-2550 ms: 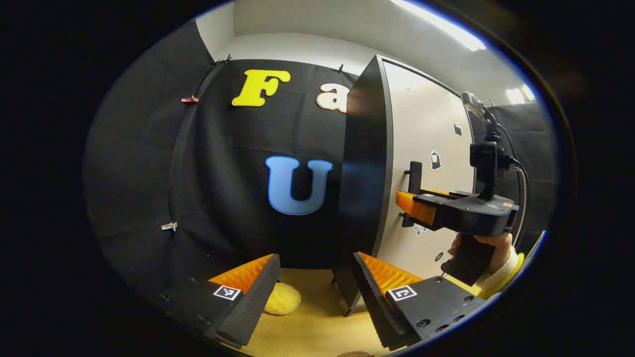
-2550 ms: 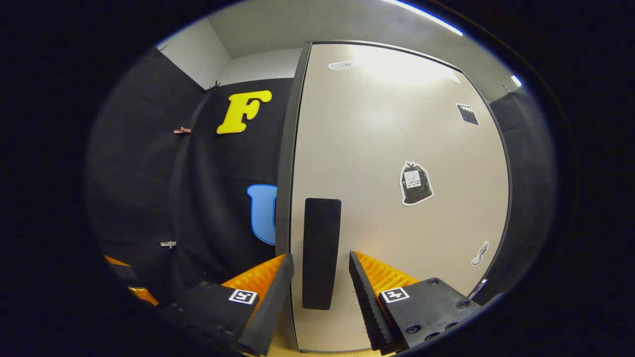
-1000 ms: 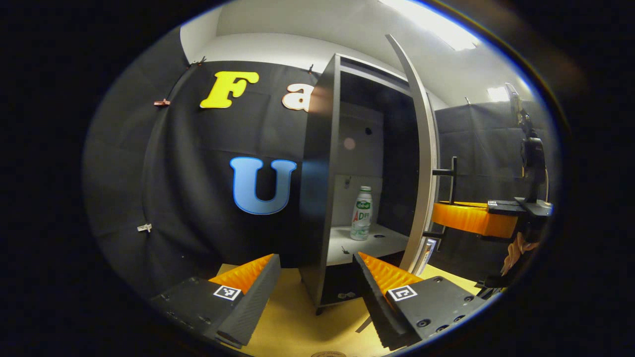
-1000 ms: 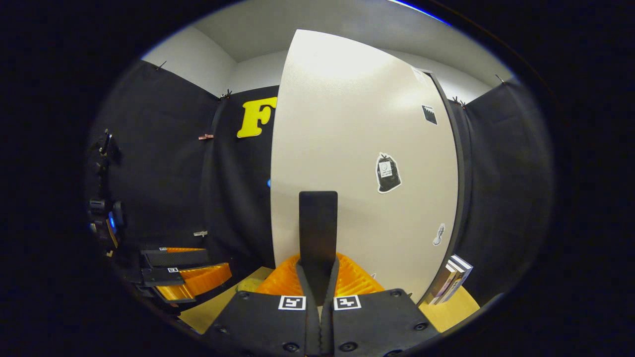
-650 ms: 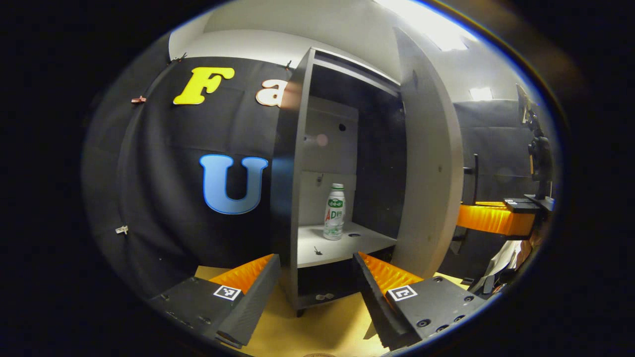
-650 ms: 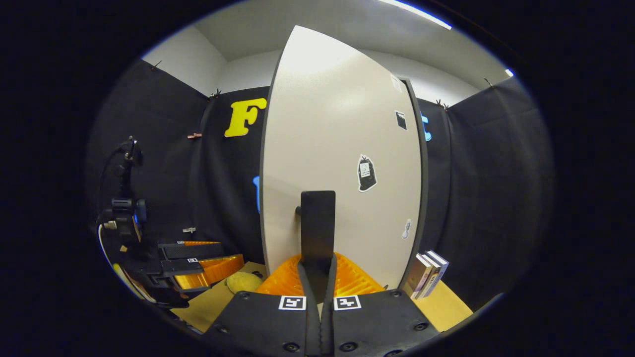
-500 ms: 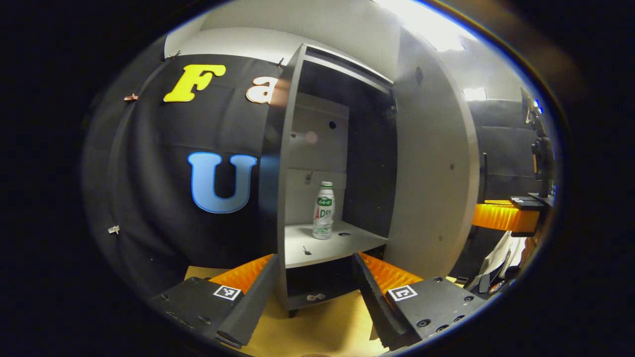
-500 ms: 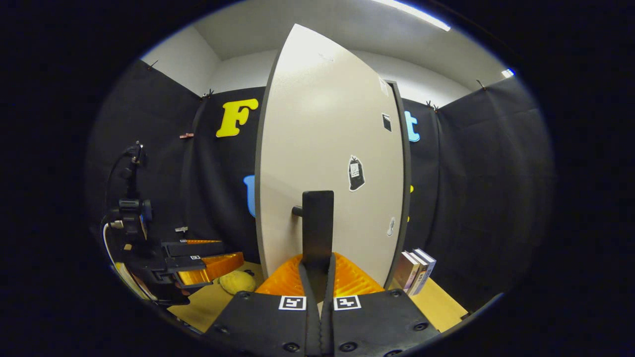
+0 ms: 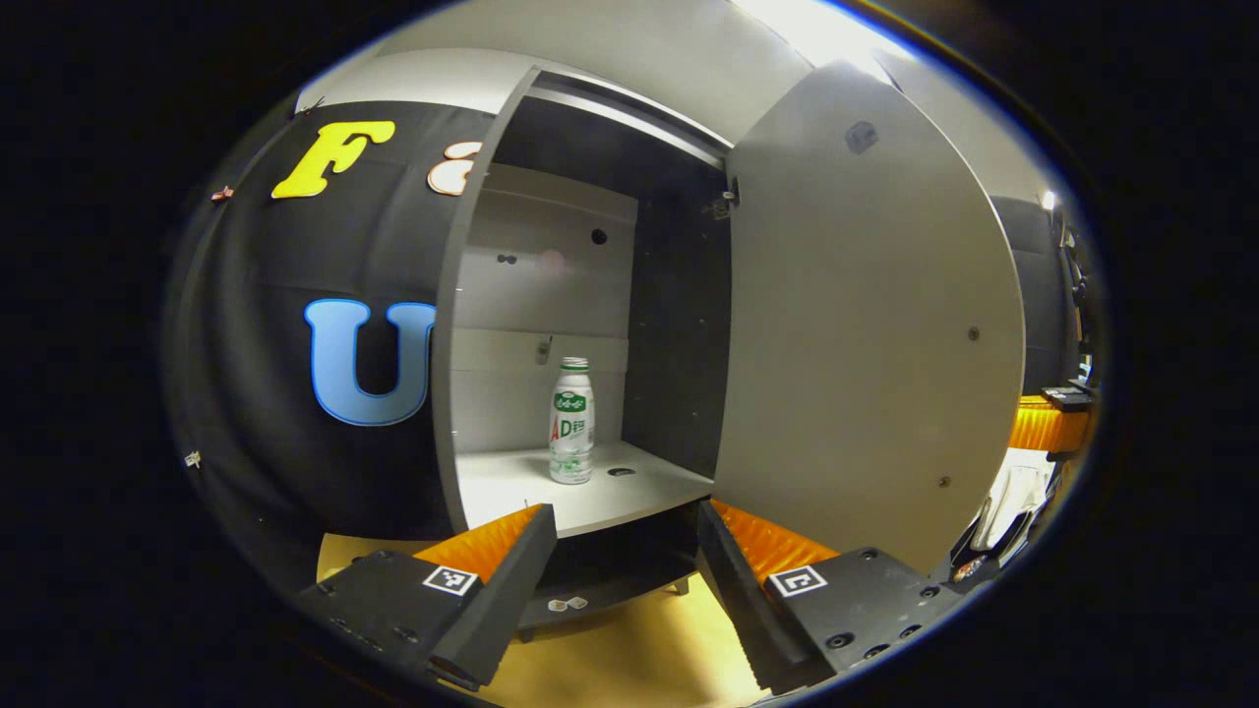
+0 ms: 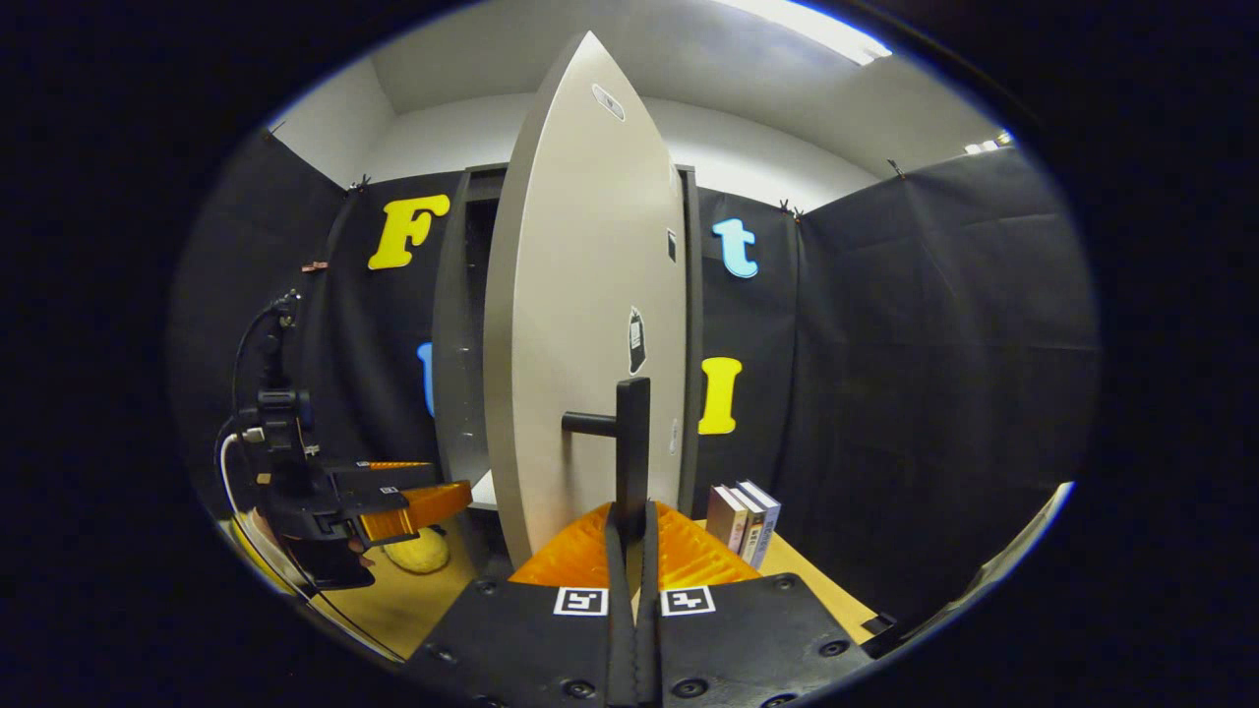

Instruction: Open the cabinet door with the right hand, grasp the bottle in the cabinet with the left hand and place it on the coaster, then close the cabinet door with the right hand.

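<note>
The cabinet (image 9: 679, 315) stands open, its pale door (image 9: 866, 324) swung out to the right in the left gripper view. A white bottle (image 9: 571, 421) with a green label stands upright on the middle shelf (image 9: 511, 487). My left gripper (image 9: 625, 551) is open, a short way in front of the shelf and below the bottle. In the right gripper view my right gripper (image 10: 632, 536) is shut on the dark door handle (image 10: 630, 442), and the door (image 10: 580, 324) shows nearly edge-on. The left gripper (image 10: 393, 501) shows at the left there, held by a hand.
A yellow round object (image 10: 418, 551) lies on the wooden table (image 10: 413, 600) left of the cabinet. Several books (image 10: 743, 516) stand against the cabinet's right side. Two small clear pieces (image 9: 566, 604) lie under the lower shelf.
The right gripper closed on the handle and swung the door from shut to wide open. The left gripper turned toward the cabinet's inside and moved nearer, so the bottle came into view.
</note>
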Demonstrator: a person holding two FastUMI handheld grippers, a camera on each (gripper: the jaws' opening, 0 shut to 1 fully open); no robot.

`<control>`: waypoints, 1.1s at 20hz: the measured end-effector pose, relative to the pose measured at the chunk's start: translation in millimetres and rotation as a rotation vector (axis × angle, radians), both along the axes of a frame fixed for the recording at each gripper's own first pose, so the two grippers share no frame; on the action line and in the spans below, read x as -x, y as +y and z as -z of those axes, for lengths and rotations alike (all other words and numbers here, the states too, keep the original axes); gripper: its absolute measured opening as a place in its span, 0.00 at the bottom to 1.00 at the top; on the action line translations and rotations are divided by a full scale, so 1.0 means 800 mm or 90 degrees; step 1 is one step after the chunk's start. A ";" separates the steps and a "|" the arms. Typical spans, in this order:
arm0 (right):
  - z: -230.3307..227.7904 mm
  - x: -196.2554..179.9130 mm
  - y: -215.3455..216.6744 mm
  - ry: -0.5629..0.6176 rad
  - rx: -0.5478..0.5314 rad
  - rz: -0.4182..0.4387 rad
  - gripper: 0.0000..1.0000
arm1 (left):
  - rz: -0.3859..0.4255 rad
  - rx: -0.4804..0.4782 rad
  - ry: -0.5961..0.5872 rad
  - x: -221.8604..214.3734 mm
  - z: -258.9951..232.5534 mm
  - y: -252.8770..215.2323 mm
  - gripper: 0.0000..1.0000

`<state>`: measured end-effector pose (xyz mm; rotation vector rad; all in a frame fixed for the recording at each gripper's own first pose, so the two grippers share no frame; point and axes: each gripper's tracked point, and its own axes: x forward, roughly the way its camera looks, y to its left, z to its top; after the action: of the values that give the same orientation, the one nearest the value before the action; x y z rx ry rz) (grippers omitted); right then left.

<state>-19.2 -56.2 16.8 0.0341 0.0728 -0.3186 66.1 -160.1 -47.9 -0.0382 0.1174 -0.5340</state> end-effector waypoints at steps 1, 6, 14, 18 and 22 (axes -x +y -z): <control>-0.004 0.001 -0.011 -0.008 0.007 0.016 0.05 | 0.001 0.001 0.001 -0.002 0.000 -0.009 0.92; -0.008 0.001 -0.031 -0.034 -0.024 0.013 0.04 | -0.001 0.007 0.009 -0.010 0.002 -0.056 0.92; -0.005 0.002 -0.046 -0.024 -0.018 -0.067 0.05 | -0.105 -0.004 -0.029 -0.069 -0.004 -0.066 0.92; -0.005 0.002 -0.044 -0.026 -0.050 -0.086 0.05 | -0.151 0.015 -0.068 -0.113 -0.022 -0.059 0.92; -0.003 0.004 -0.041 -0.019 -0.039 -0.112 0.05 | -0.183 0.016 -0.091 -0.161 -0.029 -0.054 0.90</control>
<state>-22.1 -88.9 19.6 0.0925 0.0561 -0.1404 194.5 -203.4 -25.1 -0.0406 -0.0348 -0.2497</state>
